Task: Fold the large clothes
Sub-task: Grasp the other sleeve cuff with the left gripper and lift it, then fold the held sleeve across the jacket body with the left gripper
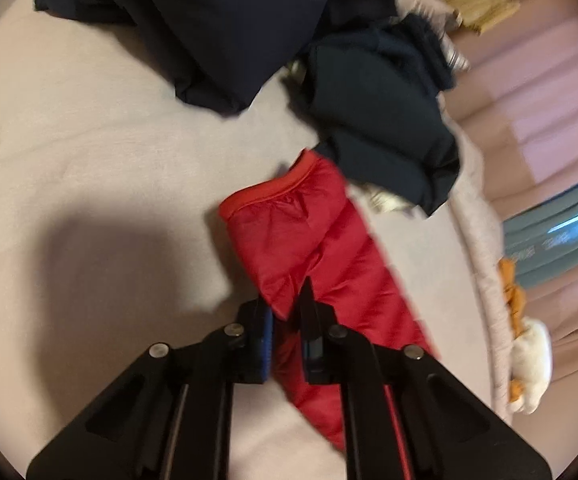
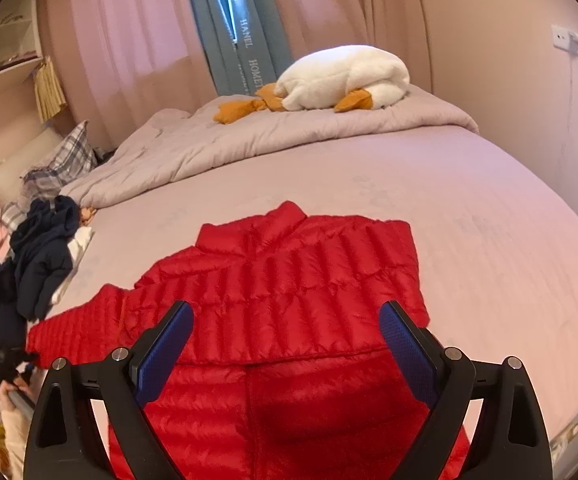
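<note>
Here, left hand-held gripper (image 1: pixel 289 312) clamped on red jacket sleeve (image 1: pixel 313 248); right hand-held gripper (image 2: pixel 285 348) spread wide, above jacket.

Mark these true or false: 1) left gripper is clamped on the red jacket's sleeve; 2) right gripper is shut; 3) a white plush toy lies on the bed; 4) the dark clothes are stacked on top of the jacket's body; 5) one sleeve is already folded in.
1) True: the left gripper pinches the sleeve of the red jacket.
2) False: the right gripper is open above the jacket.
3) True: the white plush toy lies on the rumpled duvet.
4) False: the dark clothes lie beside it.
5) True: only the left-hand sleeve sticks out.
</note>
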{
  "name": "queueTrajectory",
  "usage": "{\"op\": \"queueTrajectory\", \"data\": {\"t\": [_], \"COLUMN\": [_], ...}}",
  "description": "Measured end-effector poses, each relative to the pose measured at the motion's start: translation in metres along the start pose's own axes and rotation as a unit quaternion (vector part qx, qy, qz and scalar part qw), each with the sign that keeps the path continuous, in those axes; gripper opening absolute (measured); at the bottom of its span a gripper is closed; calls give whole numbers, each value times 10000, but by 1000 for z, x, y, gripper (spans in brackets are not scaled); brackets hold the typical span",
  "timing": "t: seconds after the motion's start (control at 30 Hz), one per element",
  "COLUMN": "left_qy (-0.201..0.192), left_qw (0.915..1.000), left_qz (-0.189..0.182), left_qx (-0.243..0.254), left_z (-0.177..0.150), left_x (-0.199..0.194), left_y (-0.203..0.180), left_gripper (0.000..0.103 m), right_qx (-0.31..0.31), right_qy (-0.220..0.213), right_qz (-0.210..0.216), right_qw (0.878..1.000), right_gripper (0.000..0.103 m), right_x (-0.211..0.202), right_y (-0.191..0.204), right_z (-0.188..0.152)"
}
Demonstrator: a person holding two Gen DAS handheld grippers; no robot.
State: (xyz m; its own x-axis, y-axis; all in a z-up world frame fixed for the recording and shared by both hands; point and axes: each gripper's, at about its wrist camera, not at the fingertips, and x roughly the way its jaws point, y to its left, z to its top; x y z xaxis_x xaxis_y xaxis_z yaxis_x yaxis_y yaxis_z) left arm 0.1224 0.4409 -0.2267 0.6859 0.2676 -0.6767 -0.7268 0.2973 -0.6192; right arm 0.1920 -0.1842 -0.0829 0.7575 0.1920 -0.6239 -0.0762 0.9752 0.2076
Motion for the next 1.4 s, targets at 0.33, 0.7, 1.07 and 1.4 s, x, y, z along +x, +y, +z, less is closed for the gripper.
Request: {"op": "queueTrajectory", "data": {"t": [0.33,0.7,1.07,1.4], "left_qy": [-884,-710,-363,170], "left_qw": [9857,9467,8965,8623], "left_qz": [-1030,-2114,-2712,-2943], "left_qx": [995,2323,3485,4119], "left_z": [-22,-91,-162,-227], "left_x": [-115,-184,-210,-207], "left_y": [-96,-205,-272,-307], "left_gripper": [7,6,6,6], "right_qx": [136,416,542,693], "right_qy": [-70,-97,-233,-347], "right_qz": [-4,-61,-71,-40], "right_qw": [9999,9991,9982,9970], "right_gripper": [93,93,93,93], "right_x": [-14,-28,-39,-48], "right_y": [-16,-43,-63,-82], "right_z": [-5,-11,-11,-11]}}
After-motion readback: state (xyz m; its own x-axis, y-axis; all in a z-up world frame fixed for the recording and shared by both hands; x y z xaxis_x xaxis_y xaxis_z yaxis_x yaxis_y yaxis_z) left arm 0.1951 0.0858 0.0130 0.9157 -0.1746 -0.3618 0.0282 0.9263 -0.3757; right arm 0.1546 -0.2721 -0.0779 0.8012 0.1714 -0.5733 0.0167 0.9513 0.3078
